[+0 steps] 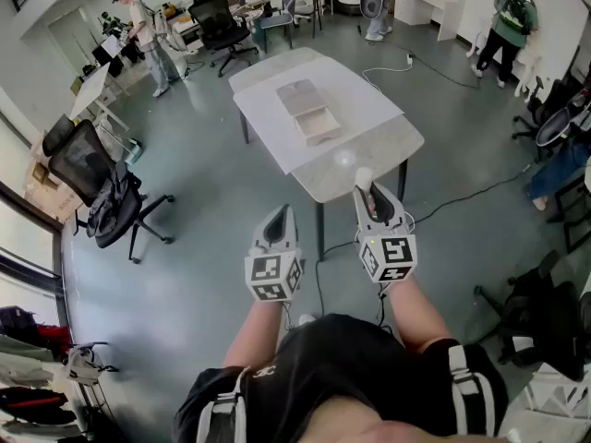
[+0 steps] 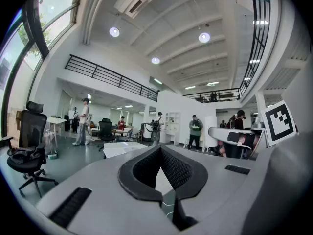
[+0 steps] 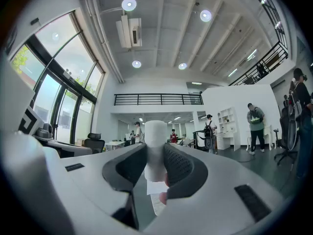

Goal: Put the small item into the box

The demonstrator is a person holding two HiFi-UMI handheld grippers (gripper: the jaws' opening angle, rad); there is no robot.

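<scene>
The open box on the table, at eleven o'clock from the right gripper clamping a white cylinder, looks empty; the left gripper is closed on nothing.

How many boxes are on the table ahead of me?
1. The box lies near the middle of the white table, apparently with its lid laid open. No other box shows on the table, and nothing there could hide one.

We see a black office chair left of the white table, another chair beyond it, and a person in green to its right.
</scene>
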